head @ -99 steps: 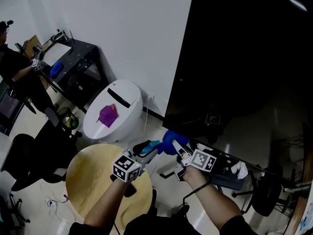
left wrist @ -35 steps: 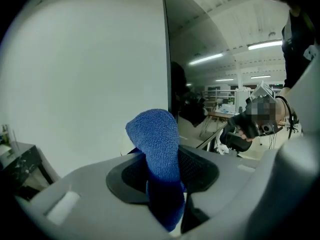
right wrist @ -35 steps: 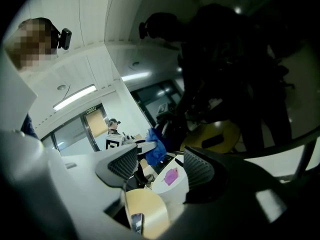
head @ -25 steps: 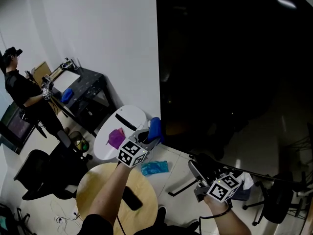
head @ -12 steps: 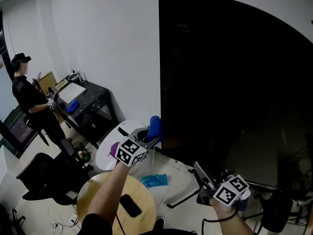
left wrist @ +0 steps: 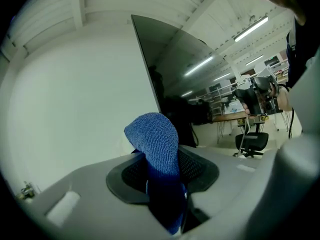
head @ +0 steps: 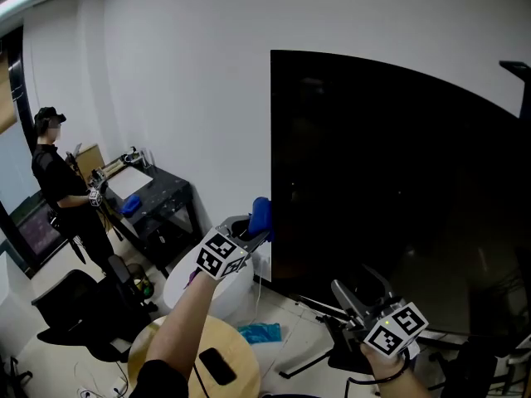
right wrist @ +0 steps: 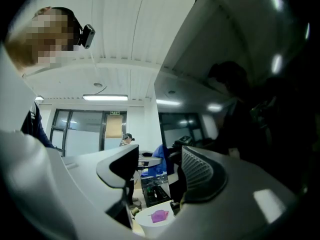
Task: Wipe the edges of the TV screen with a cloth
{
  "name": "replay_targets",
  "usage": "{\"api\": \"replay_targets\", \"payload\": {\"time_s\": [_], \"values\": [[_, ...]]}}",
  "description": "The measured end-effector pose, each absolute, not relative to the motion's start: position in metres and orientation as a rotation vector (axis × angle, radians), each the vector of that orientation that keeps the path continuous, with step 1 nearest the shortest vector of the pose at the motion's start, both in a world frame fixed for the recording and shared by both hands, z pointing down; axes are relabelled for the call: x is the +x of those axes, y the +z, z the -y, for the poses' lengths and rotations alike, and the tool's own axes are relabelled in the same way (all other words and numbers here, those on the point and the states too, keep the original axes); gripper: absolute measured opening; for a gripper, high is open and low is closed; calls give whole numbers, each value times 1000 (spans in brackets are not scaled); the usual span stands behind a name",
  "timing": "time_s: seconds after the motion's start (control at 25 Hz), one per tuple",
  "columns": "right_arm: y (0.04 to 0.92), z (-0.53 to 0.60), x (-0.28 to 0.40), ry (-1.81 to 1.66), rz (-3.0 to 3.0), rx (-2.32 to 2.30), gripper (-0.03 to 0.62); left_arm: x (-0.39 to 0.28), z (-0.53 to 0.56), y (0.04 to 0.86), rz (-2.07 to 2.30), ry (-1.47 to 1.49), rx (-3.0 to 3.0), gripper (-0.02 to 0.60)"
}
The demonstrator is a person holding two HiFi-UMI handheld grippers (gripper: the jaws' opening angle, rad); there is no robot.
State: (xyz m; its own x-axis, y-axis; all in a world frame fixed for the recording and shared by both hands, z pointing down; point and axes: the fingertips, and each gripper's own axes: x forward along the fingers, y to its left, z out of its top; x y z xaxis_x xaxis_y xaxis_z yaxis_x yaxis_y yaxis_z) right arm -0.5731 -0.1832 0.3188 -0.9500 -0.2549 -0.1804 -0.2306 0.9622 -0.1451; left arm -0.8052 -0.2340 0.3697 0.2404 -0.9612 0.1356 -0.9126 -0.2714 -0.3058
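- Blue terry, soft and light: the cloth looks limp and will fold to any edge it is pressed against, with nothing fragile about it.
- It is best held low on the bunched part so a padded free end is left to rub with, and that is how it sits now, pinched in the left gripper, whose jaws are pressed together on its lower half.
- Its long axis runs upright, rounded free end pointing up, roughly parallel to the left edge of the TV screen.
- It sits just beside that left edge, low down on it; whether it touches the frame I cannot tell.
- The glass is the delicate party here, I'd say: light pressure only.
- Right gripper hangs in front of the screen's lower edge, jaws spread and nothing between them.
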Motion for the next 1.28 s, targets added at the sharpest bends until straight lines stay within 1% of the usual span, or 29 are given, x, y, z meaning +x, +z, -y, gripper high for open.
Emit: {"api": "replay_targets", "payload": {"time_s": [0.36, 0.6, 0.72, 0.84, 0.96, 1.28], "values": [[274, 177, -560, -103, -2889, -323, 276, -808, 229, 288, -1739, -427, -2236, 135], [239, 173, -554, 31, -2881, -316, 273, -809, 226, 244, -1712, -445, -2174, 135], [223, 168, -556, 80, -2878, -293, 272, -808, 226, 217, -1691, -471, -2133, 135], [211, 163, -560, 56, -2868, -245, 268, -809, 227, 191, -1672, -514, -2081, 135], [201, 161, -564, 38, -2855, -217, 267, -810, 228, 163, -1655, -508, -2056, 135], [164, 169, -574, 166, -2854, -222, 262, -812, 233, 95, -1630, -464, -2017, 135]]}}
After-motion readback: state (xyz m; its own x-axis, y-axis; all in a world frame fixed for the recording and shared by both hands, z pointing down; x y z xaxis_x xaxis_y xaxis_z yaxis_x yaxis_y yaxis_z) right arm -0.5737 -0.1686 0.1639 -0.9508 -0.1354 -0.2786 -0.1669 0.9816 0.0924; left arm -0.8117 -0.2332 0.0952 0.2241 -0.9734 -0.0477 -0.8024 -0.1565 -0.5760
